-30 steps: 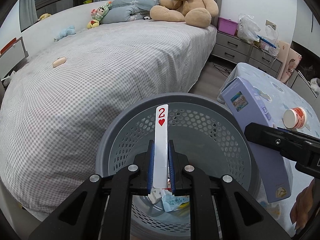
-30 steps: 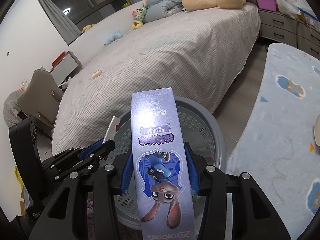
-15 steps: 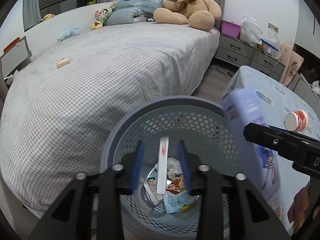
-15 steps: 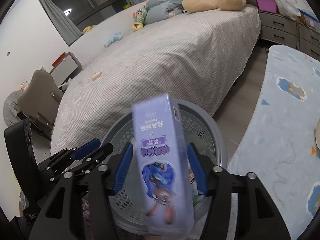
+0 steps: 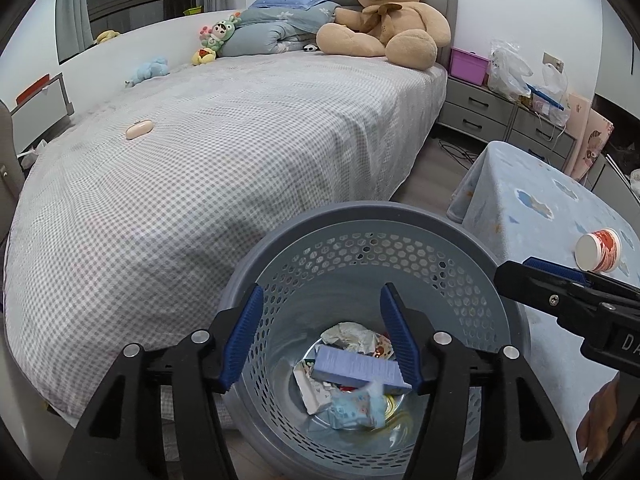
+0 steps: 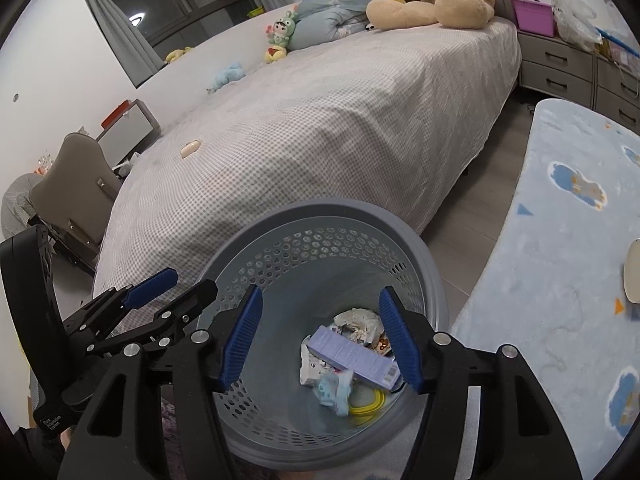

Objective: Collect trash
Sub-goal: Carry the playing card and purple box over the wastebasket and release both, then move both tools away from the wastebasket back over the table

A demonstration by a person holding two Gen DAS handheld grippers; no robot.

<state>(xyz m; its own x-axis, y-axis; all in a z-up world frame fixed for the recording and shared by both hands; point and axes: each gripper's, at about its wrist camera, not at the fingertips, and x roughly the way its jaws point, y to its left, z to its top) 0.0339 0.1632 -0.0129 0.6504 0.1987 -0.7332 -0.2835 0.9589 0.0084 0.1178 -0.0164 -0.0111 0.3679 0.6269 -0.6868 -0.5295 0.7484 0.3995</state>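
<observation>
Both grippers, left (image 5: 322, 338) and right (image 6: 320, 336), spread empty over grey perforated plastic bin (image 5: 400, 220); right of frame, light, crushable red-and-white paper cup (image 5: 599, 244): pinch mid-wall gently.

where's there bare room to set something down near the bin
The table is bare between its bed-side edge and the cup. The bed is bare from the pink case to its foot. The bin bottom is crowded with the box and wrappers.
</observation>
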